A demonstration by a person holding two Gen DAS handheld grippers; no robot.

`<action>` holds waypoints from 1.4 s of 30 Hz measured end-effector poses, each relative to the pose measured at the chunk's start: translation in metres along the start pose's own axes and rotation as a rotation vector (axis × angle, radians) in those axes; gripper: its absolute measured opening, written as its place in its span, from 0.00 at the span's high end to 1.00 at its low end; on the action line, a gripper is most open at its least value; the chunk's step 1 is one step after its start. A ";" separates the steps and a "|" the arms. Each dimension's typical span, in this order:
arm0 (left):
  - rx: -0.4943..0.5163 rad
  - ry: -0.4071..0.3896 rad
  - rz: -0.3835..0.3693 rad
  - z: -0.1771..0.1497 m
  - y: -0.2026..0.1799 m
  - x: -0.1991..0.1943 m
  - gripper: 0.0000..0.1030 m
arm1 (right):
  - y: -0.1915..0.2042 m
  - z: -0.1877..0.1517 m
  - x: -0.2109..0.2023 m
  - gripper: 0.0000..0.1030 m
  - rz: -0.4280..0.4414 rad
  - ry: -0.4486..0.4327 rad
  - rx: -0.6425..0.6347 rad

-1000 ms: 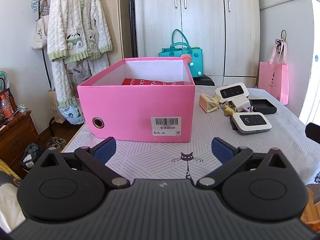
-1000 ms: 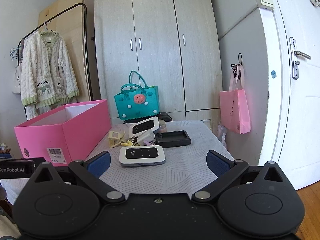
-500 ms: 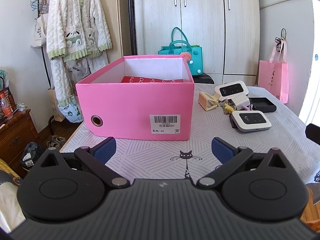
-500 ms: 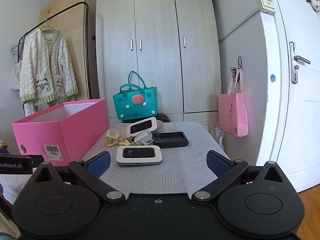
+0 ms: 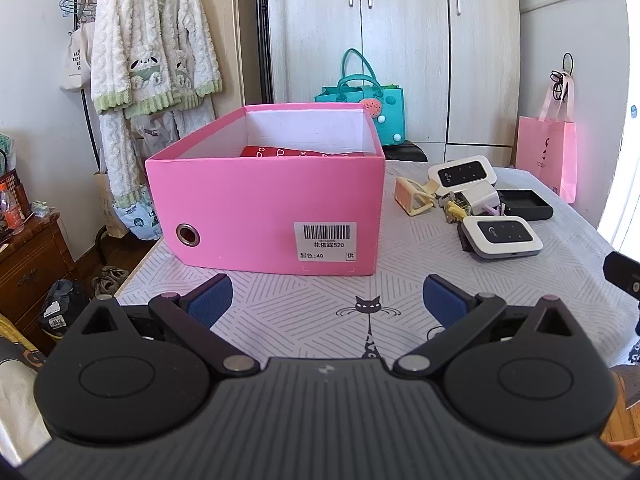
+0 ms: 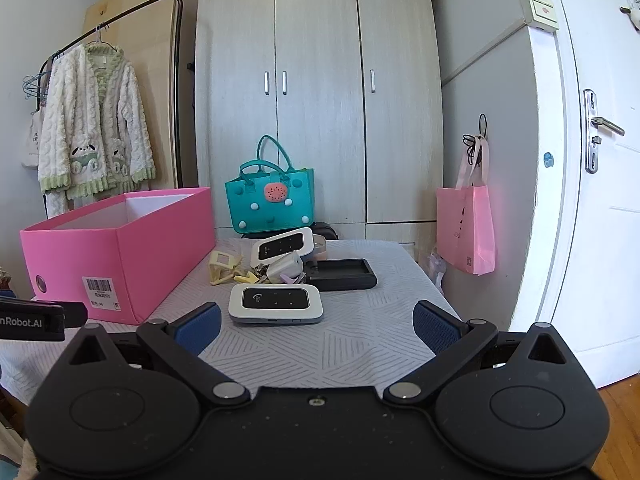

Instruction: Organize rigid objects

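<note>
Approach step, nothing grasped: my right fingers (image 6: 316, 318) are spread wide and empty, lined up on the nearest white router (image 6: 275, 303) lying flat on the desk (image 6: 360, 344). Left fingers (image 5: 326, 298) also wide, empty, facing the pink box (image 5: 264, 208). Next, probably: lower right over the router, close across its narrow sides, carry to the box.
</note>
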State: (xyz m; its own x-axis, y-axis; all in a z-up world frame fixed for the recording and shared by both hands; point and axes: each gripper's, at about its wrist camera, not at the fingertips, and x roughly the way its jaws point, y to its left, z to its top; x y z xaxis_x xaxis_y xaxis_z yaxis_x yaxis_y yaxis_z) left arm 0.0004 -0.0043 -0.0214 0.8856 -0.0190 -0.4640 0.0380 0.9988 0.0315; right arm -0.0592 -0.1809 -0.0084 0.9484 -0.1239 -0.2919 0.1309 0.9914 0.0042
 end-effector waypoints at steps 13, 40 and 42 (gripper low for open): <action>0.008 0.019 -0.009 0.003 -0.002 0.004 0.00 | -0.005 -0.001 0.006 0.00 0.009 -0.020 0.012; 0.219 0.134 -0.097 0.129 0.084 0.043 0.00 | 0.014 0.015 0.144 0.00 0.232 0.329 -0.033; 0.231 0.185 -0.099 0.141 0.093 0.054 0.02 | 0.015 0.016 0.152 0.00 0.224 0.342 -0.047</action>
State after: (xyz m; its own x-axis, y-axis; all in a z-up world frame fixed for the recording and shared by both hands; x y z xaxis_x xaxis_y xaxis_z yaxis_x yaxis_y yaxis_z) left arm 0.1170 0.0810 0.0814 0.7740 -0.0863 -0.6273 0.2430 0.9553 0.1684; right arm 0.0910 -0.1858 -0.0375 0.8000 0.1087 -0.5901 -0.0889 0.9941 0.0627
